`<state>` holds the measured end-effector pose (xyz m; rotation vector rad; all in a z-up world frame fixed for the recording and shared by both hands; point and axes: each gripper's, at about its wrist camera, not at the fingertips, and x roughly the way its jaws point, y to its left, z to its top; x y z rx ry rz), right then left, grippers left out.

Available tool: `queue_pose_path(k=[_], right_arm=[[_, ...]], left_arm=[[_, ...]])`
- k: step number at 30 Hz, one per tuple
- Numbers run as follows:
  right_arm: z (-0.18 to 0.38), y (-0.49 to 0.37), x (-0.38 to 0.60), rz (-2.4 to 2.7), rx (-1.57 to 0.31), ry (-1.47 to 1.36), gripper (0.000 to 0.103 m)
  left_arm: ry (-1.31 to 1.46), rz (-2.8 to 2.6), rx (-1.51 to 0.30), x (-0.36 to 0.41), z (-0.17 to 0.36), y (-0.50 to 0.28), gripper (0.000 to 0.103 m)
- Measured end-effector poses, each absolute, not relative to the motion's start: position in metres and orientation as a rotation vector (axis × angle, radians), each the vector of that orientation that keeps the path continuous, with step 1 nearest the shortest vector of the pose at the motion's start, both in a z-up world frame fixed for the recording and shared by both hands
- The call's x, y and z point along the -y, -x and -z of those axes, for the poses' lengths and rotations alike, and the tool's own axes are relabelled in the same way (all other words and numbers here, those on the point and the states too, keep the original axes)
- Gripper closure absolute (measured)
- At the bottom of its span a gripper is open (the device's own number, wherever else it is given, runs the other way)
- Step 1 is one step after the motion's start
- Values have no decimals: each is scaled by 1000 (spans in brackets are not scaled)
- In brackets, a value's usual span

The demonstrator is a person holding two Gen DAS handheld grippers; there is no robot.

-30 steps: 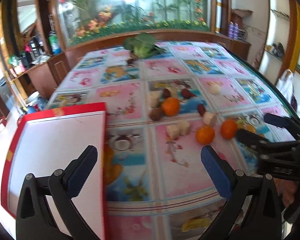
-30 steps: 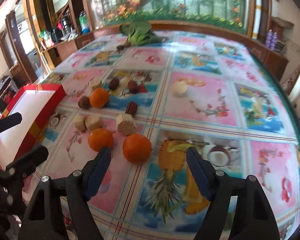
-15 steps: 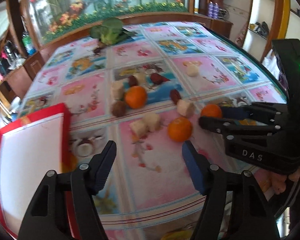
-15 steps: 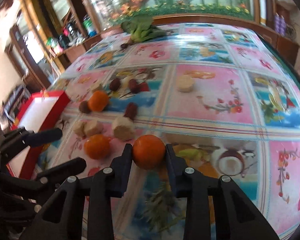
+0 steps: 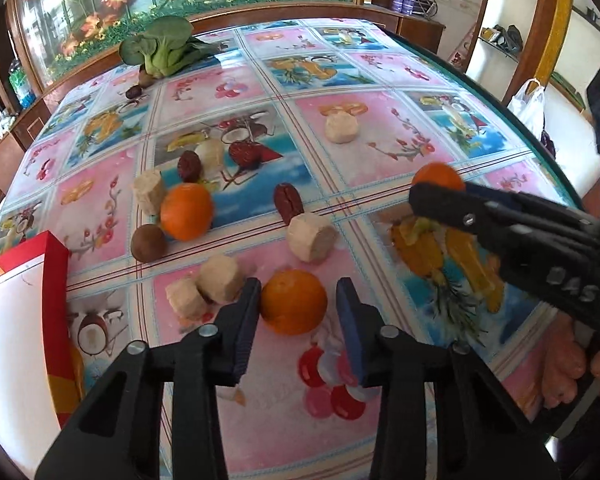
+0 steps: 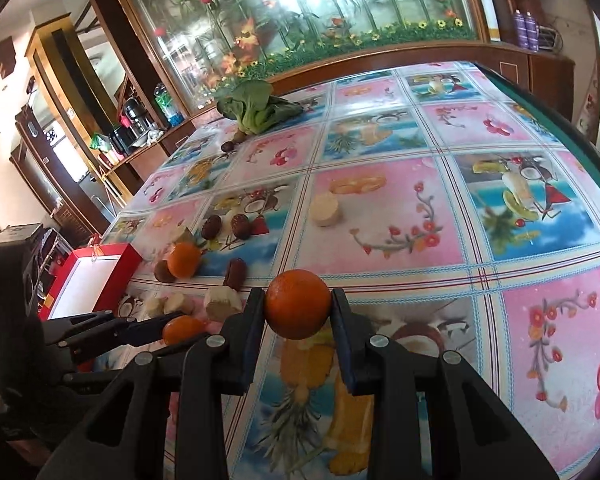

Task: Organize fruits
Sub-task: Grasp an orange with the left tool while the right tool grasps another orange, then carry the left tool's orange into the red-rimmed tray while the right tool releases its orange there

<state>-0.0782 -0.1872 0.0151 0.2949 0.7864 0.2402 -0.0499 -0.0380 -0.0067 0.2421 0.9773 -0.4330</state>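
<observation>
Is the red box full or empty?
Empty, as far as shown: the red box shows only its bare white inside; the oranges lie outside on the table.

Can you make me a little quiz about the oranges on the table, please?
1. True or false: the right gripper is holding an orange.
2. How many oranges can you count in the left wrist view?
3. What colour are the sides of the box at the table's edge? A blue, B red, C green.

Key:
1. True. Its jaws have just been closing, and the pads now press on the orange from both sides.
2. Three: the held one, one nearest the camera and one further back.
3. B.
</observation>
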Motion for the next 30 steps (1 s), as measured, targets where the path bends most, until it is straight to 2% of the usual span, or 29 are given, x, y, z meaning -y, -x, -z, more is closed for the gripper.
queue_pose_path(k=[2, 13, 22, 30], right_arm=[[-15, 78, 185, -242, -785, -285, 71], [-21, 89, 146, -369, -782, -311, 71], [-42, 103, 19, -615, -802, -188, 71], [-29, 107, -71, -710, -857, -49, 71]], left_arm=[[-237, 421, -975, 36, 8, 48, 69], [-176, 392, -890, 3, -16, 71, 70], [-170, 111, -740, -96, -55, 105, 70], [-146, -121, -717, -183, -46, 122, 70]])
